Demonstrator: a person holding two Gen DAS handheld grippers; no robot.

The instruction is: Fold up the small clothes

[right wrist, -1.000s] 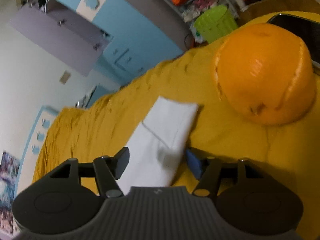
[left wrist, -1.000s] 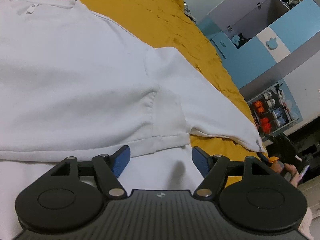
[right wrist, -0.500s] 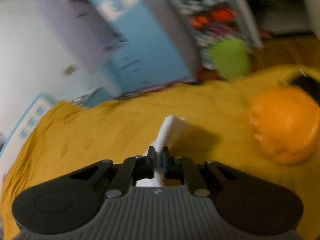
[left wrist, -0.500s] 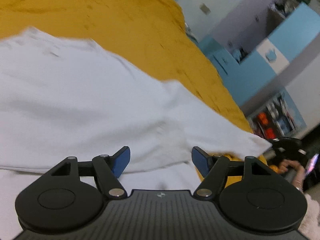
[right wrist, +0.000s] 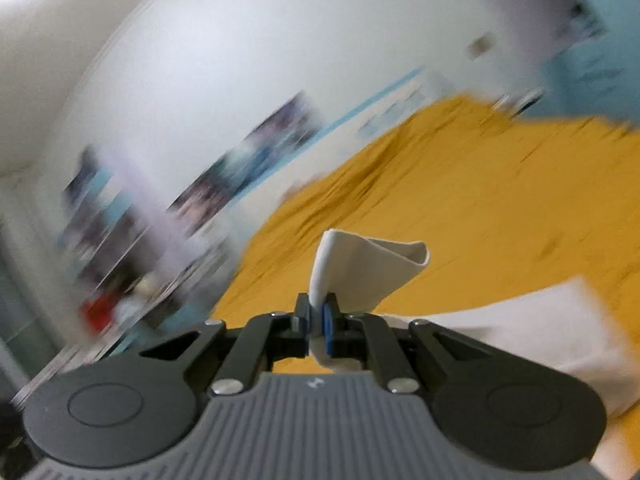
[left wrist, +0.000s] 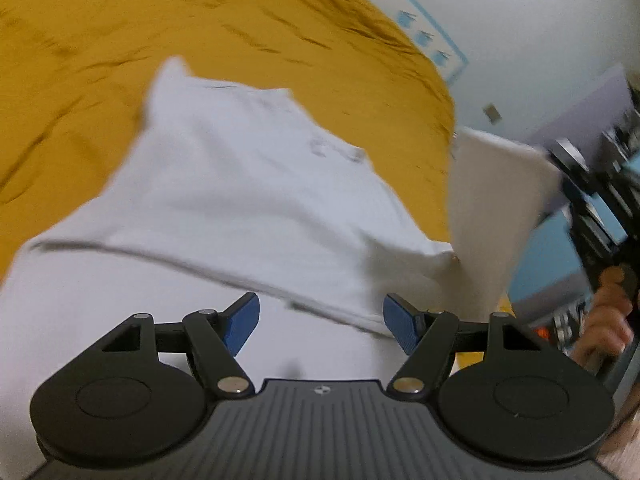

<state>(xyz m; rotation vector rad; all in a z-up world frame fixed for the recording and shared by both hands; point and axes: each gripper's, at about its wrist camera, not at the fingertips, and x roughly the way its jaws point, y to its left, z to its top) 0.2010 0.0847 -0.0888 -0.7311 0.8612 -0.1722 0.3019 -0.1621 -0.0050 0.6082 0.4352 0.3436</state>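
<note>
A small white long-sleeved top point(left wrist: 248, 200) lies on the mustard-yellow bedspread point(left wrist: 160, 32). My left gripper point(left wrist: 320, 320) is open and empty, hovering just above the top's lower hem. My right gripper point(right wrist: 318, 320) is shut on the cuff of the top's sleeve point(right wrist: 360, 272) and holds it lifted off the bed. In the left wrist view the raised sleeve point(left wrist: 496, 208) hangs at the right, with the right gripper point(left wrist: 592, 208) and the hand holding it blurred behind. Part of the top point(right wrist: 560, 328) shows at the right of the right wrist view.
The yellow bedspread point(right wrist: 480, 200) fills the area around the top. A white wall with pictures point(right wrist: 248, 160) and blue cabinets point(left wrist: 560, 256) stand beyond the bed. Both views are motion-blurred.
My right gripper closed on the sleeve cuff and lifted it, swinging toward the shirt body. The left wrist view shifted over the top; the left gripper stayed open.
</note>
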